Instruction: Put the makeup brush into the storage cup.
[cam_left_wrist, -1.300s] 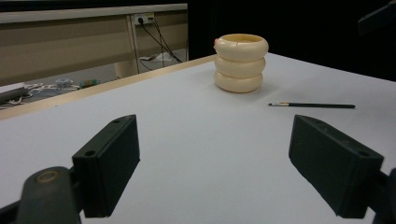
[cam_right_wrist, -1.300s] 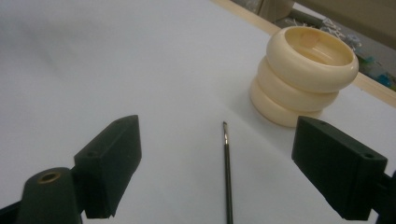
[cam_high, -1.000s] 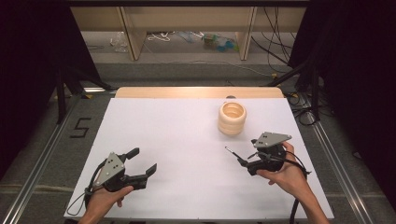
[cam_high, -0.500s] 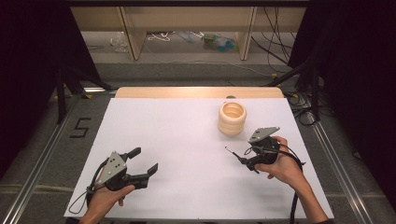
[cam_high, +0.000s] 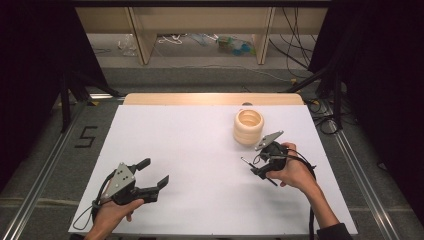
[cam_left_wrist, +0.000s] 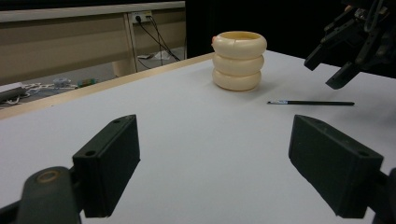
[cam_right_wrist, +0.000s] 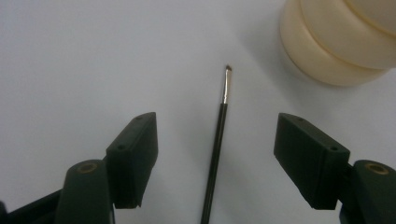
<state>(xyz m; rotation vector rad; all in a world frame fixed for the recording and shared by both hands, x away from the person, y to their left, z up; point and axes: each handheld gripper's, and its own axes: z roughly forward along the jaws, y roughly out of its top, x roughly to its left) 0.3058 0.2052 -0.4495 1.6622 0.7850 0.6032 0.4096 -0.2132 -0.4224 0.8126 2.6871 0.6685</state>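
One brush (cam_right_wrist: 216, 154) lies flat on the counter (cam_high: 190, 150) beside the holder (cam_high: 248, 126), not yet lifted. The right gripper (cam_right_wrist: 215, 156) straddles it, jaws closing but not touching; the left gripper (cam_high: 150, 174) rests open, well apart.

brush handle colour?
Black, with a silver ferrule; the brush shows best in the right gripper view, lying on the white table.

Glossy cream plastic holder (cam_left_wrist: 239, 60); matt white table (cam_high: 190, 150); black brush (cam_right_wrist: 217, 149).

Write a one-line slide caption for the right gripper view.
Open right tool straddles a thin black paintbrush lying on the white table, its jaws just closing, beside a cream ringed holder.
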